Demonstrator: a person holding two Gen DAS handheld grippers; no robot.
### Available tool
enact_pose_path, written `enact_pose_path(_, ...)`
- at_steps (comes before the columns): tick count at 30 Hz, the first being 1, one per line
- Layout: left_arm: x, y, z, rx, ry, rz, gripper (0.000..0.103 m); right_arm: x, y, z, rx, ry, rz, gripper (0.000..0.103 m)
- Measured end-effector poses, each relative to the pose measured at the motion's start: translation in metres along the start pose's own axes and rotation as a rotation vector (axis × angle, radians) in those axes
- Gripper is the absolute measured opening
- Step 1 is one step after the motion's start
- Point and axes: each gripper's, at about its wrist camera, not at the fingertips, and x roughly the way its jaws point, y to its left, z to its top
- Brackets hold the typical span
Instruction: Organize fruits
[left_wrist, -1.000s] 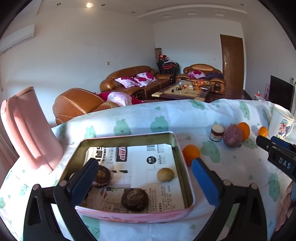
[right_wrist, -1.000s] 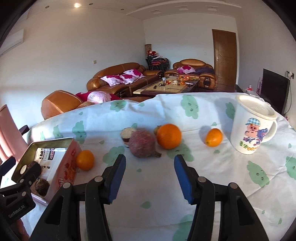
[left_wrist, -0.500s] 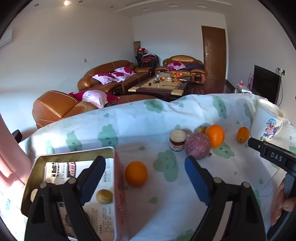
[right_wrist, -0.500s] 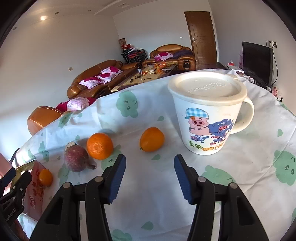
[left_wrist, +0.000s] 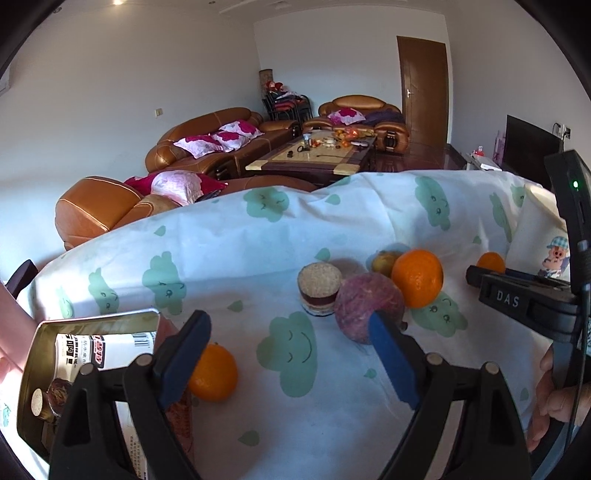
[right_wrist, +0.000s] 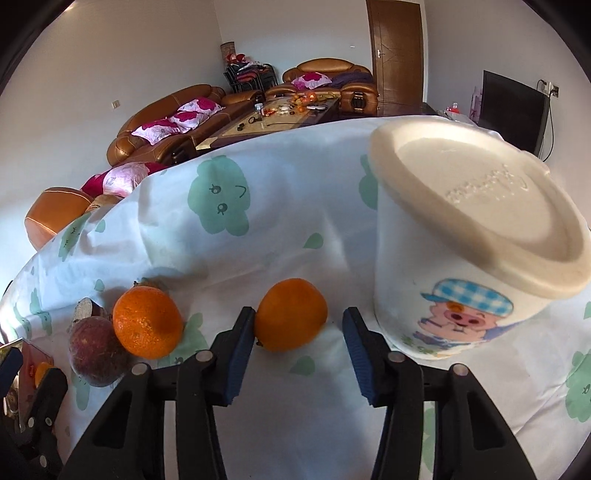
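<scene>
Right gripper (right_wrist: 298, 328) has closed in on the small orange (right_wrist: 290, 319) beside the mug (right_wrist: 461, 258) — fingers spread, left pad touching, nothing grasped. Left gripper (left_wrist: 288, 347), released, has swung off the tin (left_wrist: 92, 321) — pickup imminent, tin awaits.

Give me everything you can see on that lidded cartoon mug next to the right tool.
The mug is a white, ceramic-looking cup standing upright on the cloud-print tablecloth, capped with a cream lid bearing raised lettering too blurred to read. Its side shows a cartoon pig in a blue checked cap. No handle shows. A small orange lies just left, apart from it. The open right tool brackets that orange, its right finger close beside the mug.
</scene>
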Motion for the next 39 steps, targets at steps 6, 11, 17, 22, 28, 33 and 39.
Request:
enact_pose_path(6,0.001,-0.004,0.003,-0.005,-0.013,-0.004,0.089,-0.002,-0.001,0.001,-0.022,-0.002,0.010,0.040)
enact_pose_path(11,-0.002,-0.006,0.005,0.007,-0.026,-0.027,0.089,-0.027,0.000,-0.007,-0.080,-0.096,-0.015,0.040)
enact_pose_path(17,-0.007,0.007,0.004,-0.006,-0.039,-0.084,0.089,-0.064,-0.010,-0.030,-0.107,-0.155,0.005,0.040)
enact_pose_path(22,0.000,-0.014,0.006,0.030,-0.010,-0.107,0.080,-0.061,-0.013,-0.034,-0.088,-0.134,0.034,0.040)
enact_pose_path(28,0.026,-0.035,0.015,0.023,0.078,-0.081,0.069,-0.058,-0.013,-0.031,-0.065,-0.117,0.057,0.040)
enact_pose_path(33,0.035,-0.045,0.018,0.038,0.068,-0.035,0.059,-0.054,-0.012,-0.031,-0.060,-0.100,0.065,0.040)
enact_pose_path(39,0.030,-0.037,0.017,0.002,0.047,-0.076,0.051,-0.051,-0.004,-0.033,-0.072,-0.104,0.066,0.040)
